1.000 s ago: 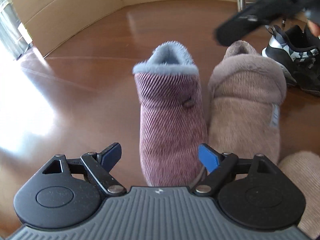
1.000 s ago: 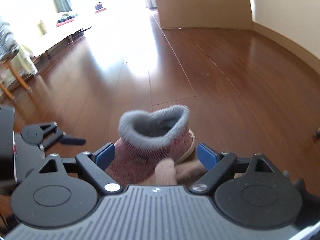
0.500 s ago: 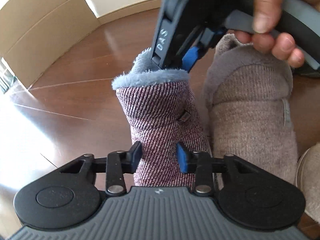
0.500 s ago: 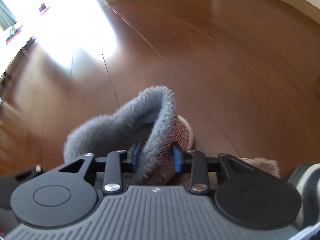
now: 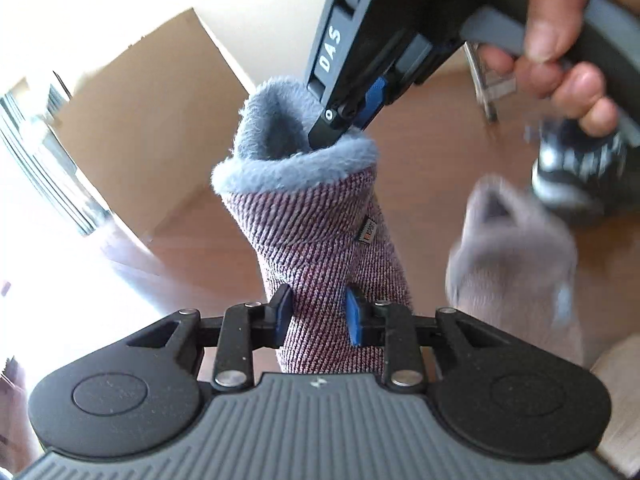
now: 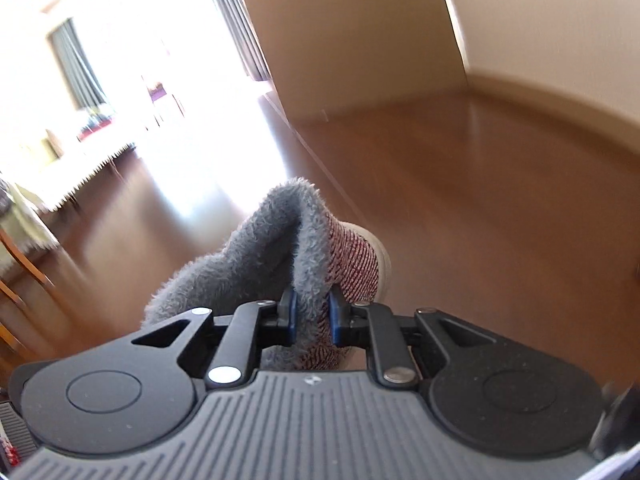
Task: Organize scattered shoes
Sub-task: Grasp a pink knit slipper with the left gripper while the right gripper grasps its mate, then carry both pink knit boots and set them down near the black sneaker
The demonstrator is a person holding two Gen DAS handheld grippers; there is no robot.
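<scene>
A maroon knit slipper boot (image 5: 320, 240) with a grey fleece cuff hangs in the air above the floor, held at both ends. My left gripper (image 5: 316, 316) is shut on its toe end. My right gripper (image 5: 352, 118) comes in from the top right with a hand on its handle and pinches the fleece cuff. In the right wrist view my right gripper (image 6: 311, 318) is shut on the cuff edge of the slipper boot (image 6: 352, 256), one finger inside the opening and one outside.
A beige plush slipper (image 5: 516, 256) lies on the brown wood floor (image 6: 480, 184) to the right, blurred. Behind it sits a black and silver sneaker (image 5: 576, 172). A large cardboard panel (image 5: 152, 128) leans against the wall at the left.
Both grippers went from open to shut on the maroon slipper boot, then lifted it off the floor and away from the beige slipper.
</scene>
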